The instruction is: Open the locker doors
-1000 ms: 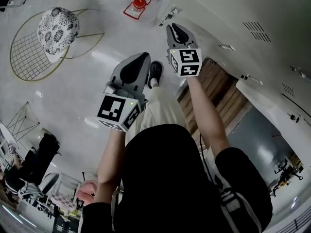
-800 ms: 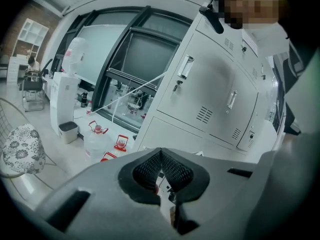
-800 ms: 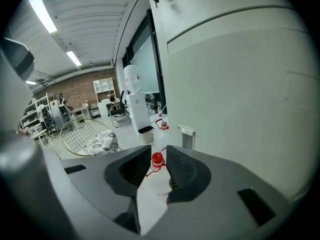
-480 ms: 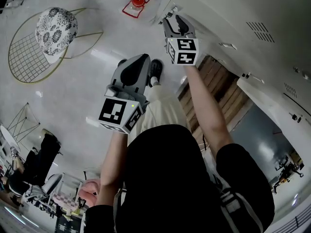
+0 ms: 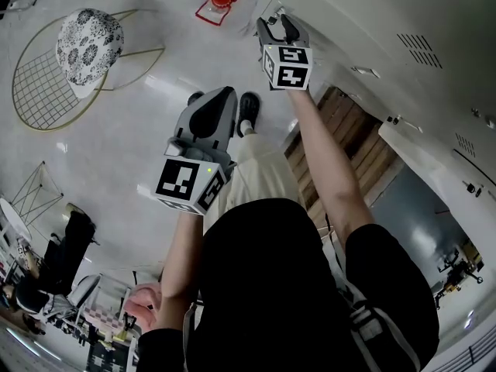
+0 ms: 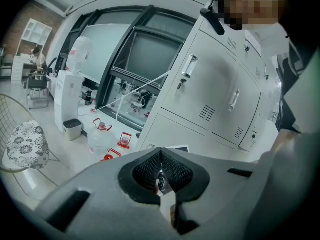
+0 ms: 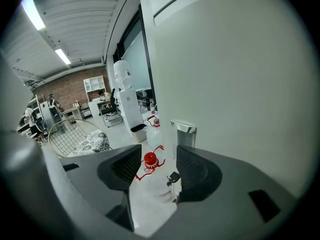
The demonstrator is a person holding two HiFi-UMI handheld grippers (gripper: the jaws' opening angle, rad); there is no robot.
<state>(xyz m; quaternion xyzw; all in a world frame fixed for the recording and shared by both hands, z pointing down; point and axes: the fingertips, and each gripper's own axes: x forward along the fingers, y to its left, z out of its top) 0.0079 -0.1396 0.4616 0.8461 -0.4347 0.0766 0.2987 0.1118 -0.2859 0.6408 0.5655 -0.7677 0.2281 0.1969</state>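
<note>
A bank of white lockers point(image 5: 364, 29) runs along the right of the head view. My right gripper point(image 5: 273, 23) is held out to a shut locker door point(image 7: 235, 84). Its jaws are opening and stand wide apart. In the right gripper view the door's chrome handle point(image 7: 184, 134) and a dangling key point(image 7: 173, 177) show in the gap just ahead of the pads, which touch nothing. My left gripper point(image 5: 223, 93) hangs lower over the floor, shut and empty. The left gripper view faces more locker doors point(image 6: 210, 94) with handles point(image 6: 188, 65).
One locker door point(image 5: 434, 169) at the right stands open, with brown planks point(image 5: 341, 130) beside it. A wire chair with a patterned cushion point(image 5: 87, 43) and a red-capped water bottle point(image 5: 222, 0) are on the pale floor. The person's shoes point(image 5: 248, 113) are below the grippers.
My right gripper has moved forward to the locker door's handle and its jaws have gone from shut to wide open. The left gripper has hardly moved.
</note>
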